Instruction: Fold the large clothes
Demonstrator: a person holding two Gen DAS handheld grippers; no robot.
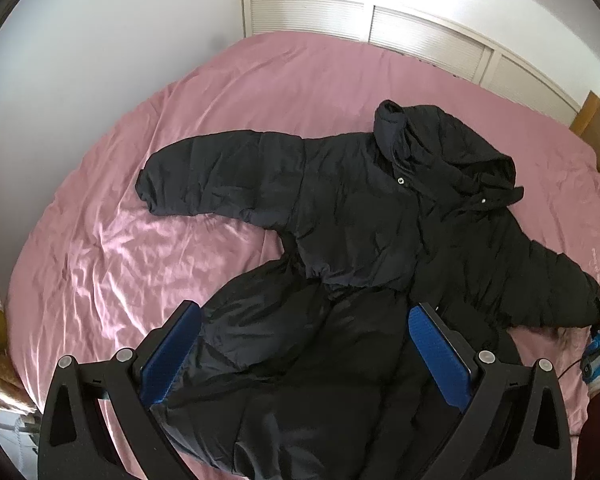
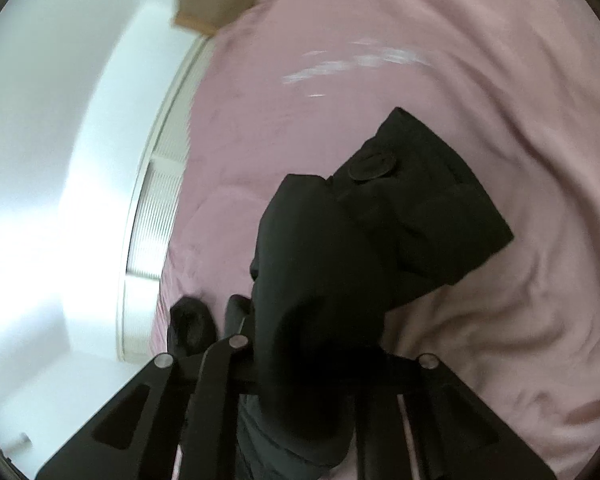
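A: Right — my right gripper [image 2: 324,364] has its jaws clamped on the sleeve [image 2: 384,216]; the cuff end with its round button sticks out past the fingers, lifted off the sheet [image 2: 500,80]. The picture is smeared, so I can't see the pads themselves, only black cloth bunched where they meet.

B: And the left?

A: The left gripper [image 1: 306,354] is open, holding nothing. Its blue pads [image 1: 172,354] stand wide apart, hovering over the lower part of the coat [image 1: 360,220], with the hem bulging between them but not pinched, as far as I can tell.

B: So the sleeve fold is the step?

A: I'd say so. To do it well I'd carry the cuff in a low arc across the chest, keeping the cloth just taut so the padding doesn't bunch at the shoulder — and let go only once the sleeve lies flat on the body.

B: Where does the rest lie?

A: Spread face up on the pink bed, hood toward the far side, the other sleeve stretched out to the left. At the right edge of the left view I glimpse the hand [image 1: 598,354] holding my right gripper.
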